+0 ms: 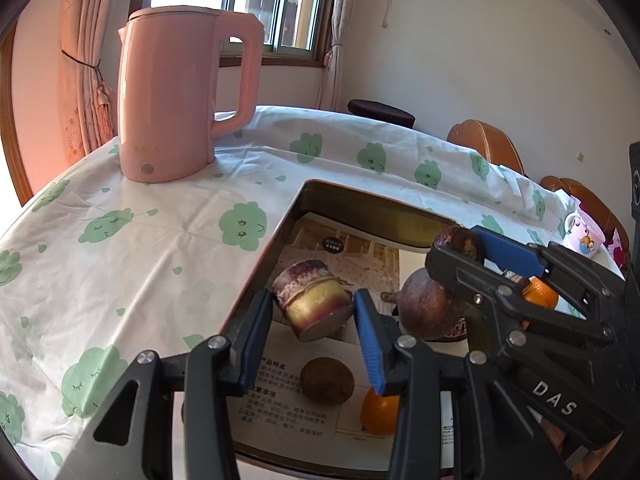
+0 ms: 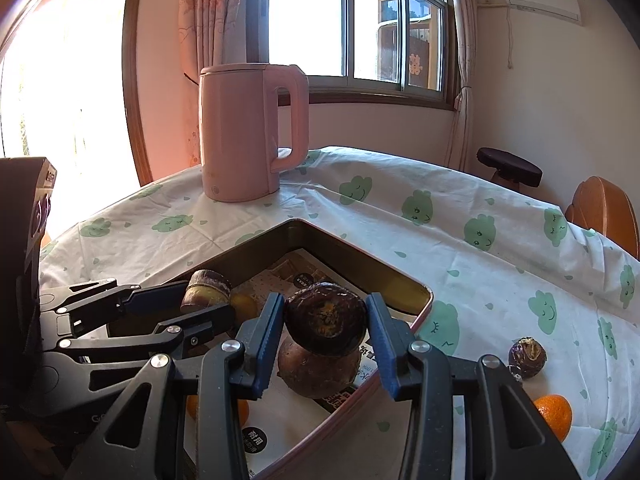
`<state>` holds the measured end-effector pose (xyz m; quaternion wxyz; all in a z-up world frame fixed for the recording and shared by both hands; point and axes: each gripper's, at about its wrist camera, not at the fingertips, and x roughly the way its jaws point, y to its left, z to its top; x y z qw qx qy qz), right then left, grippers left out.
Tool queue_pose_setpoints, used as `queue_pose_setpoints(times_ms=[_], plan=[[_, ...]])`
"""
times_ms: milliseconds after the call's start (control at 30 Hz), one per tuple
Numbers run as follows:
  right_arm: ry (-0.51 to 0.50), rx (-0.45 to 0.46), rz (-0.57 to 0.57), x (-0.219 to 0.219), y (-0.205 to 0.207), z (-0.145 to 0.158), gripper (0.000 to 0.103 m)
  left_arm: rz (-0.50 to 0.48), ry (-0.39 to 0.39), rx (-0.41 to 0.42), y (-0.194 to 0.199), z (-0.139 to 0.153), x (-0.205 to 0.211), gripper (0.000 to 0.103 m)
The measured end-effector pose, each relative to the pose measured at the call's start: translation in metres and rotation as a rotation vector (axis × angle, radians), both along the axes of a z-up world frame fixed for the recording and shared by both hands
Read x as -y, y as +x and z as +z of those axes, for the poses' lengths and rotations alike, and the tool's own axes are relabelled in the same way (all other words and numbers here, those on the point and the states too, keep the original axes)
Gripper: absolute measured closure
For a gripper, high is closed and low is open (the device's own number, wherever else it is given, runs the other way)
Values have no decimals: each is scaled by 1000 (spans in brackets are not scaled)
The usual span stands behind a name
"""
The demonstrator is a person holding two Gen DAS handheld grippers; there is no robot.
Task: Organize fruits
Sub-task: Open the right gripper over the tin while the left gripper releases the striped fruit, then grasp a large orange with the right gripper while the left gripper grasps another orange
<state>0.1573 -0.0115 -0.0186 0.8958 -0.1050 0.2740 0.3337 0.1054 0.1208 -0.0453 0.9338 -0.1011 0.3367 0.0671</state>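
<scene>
A metal tray (image 1: 296, 204) lined with printed paper sits on the table. My left gripper (image 1: 314, 312) is shut on a short piece of sugarcane (image 1: 310, 300) and holds it above the tray. My right gripper (image 2: 326, 326) is shut on a dark water chestnut (image 2: 326, 318), also above the tray; both show in the other view too. In the tray lie a large brown round fruit (image 1: 426, 306), a small brown fruit (image 1: 327, 380) and an orange (image 1: 380, 410). Outside the tray, another water chestnut (image 2: 527, 353) and an orange (image 2: 554, 410) lie on the cloth.
A pink electric kettle (image 1: 168, 96) stands on the cloud-print tablecloth (image 1: 120, 264) behind the tray. A pink printed cup (image 1: 584, 236) sits at the far right edge. Orange chairs (image 2: 604, 210) and a dark stool (image 2: 508, 166) stand beyond the table.
</scene>
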Motion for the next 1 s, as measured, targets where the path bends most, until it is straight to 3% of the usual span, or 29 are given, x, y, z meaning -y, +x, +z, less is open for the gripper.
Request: queue_pose_setpoints(times_ms=[267, 367, 467, 567, 633, 833, 1000], plan=[[16, 17, 20, 1, 0, 0, 57, 9, 11, 19, -3, 1, 1, 59], [30, 68, 11, 5, -6, 4, 52, 24, 20, 63, -10, 5, 0, 53], [76, 93, 13, 13, -11, 12, 42, 12, 1, 86, -16, 6, -2, 44], [119, 109, 11, 25, -16, 20, 28, 11, 26, 109, -22, 10, 4, 27], [129, 114, 9, 31, -20, 23, 27, 10, 45, 130, -28, 15, 8, 13], [100, 131, -44, 65, -22, 27, 27, 11, 78, 149, -30, 26, 19, 12], [80, 132, -183, 114, -10, 28, 27, -10, 103, 150, -25, 30, 40, 9]])
